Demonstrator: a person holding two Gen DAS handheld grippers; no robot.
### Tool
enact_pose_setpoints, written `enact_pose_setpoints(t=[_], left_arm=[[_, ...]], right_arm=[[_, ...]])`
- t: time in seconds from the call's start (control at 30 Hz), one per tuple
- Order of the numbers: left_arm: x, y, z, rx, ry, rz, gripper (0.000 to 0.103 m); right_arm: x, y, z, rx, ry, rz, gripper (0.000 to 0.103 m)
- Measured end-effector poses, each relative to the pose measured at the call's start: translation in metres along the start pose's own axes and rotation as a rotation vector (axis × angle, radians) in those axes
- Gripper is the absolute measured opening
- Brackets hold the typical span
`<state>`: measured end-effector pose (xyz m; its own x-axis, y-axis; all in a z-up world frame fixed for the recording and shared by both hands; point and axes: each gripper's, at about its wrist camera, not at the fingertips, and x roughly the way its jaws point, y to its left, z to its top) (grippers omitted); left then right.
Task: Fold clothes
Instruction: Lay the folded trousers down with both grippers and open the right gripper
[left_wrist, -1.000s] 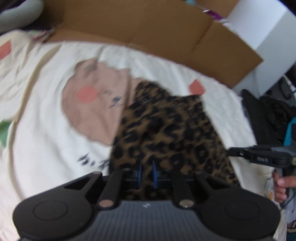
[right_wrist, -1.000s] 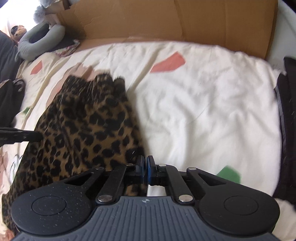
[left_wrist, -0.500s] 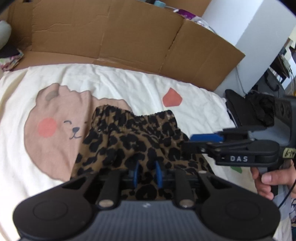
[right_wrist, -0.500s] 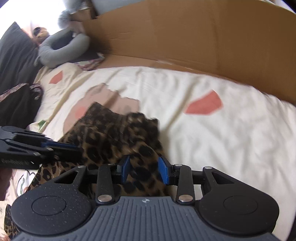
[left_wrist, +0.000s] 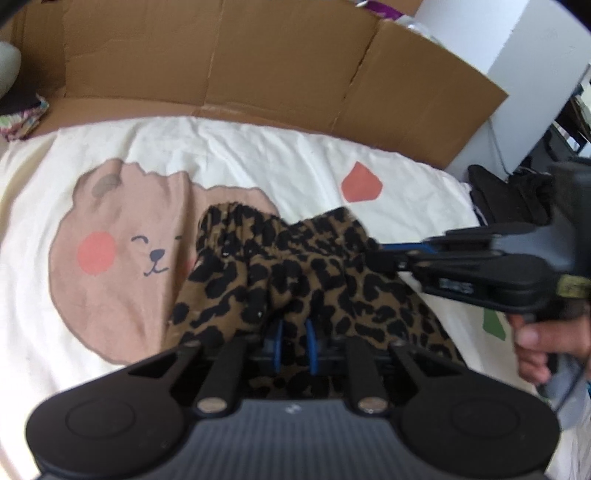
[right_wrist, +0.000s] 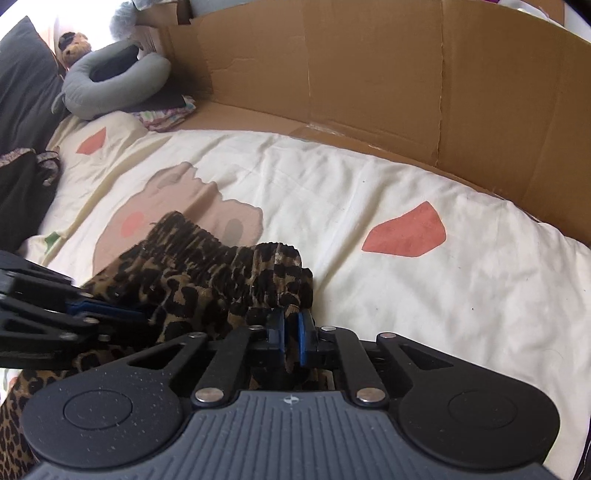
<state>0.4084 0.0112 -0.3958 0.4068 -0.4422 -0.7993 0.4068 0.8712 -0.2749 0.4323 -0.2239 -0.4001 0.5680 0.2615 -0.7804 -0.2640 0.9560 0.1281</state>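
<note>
Leopard-print garment (left_wrist: 295, 266) lies bunched on the bed (right_wrist: 406, 280), my left jaws and right jaws each clenched on its cloth, so I should keep both edges level while folding.

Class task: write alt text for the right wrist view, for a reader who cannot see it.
The right claw pinches a leopard-print garment bunched on a cream bear-print bedcover. The left claw grips the same garment from the left; a cardboard wall stands behind.
</note>
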Motion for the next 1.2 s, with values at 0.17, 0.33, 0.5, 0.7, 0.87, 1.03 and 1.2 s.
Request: enact_pose_setpoints(t=[0.17, 0.33, 0.5, 0.7, 0.87, 1.03, 1.2], left_arm=[[-0.018, 0.001, 0.006, 0.009, -0.058, 0.004, 0.015], [0.001, 0.013, 0.014, -0.028, -0.044, 0.048, 0.014], [0.025, 0.025, 0.006, -0.092, -0.009, 0.050, 0.009], [0.020, 0.030, 0.008, -0.104, -0.014, 0.035, 0.009], [-0.007, 0.022, 0.006, -0.081, -0.058, 0.023, 0.009], [-0.027, 0.015, -0.003, -0.067, -0.088, -0.006, 0.009], [-0.028, 0.021, -0.021, -0.057, -0.059, 0.026, 0.011]], right_arm=[[0.007, -0.004, -0.001, -0.001, -0.003, -0.008, 0.007], [0.013, -0.018, 0.000, 0.053, -0.004, -0.005, 0.037], [0.001, -0.033, 0.000, 0.121, -0.005, 0.017, 0.044], [-0.031, -0.020, 0.005, 0.089, -0.037, 0.018, 0.044], [-0.052, -0.005, 0.004, 0.043, -0.075, 0.054, 0.044], [-0.047, 0.013, -0.017, -0.041, -0.045, 0.065, 0.044], [-0.042, 0.031, -0.038, -0.126, -0.016, 0.076, 0.044]])
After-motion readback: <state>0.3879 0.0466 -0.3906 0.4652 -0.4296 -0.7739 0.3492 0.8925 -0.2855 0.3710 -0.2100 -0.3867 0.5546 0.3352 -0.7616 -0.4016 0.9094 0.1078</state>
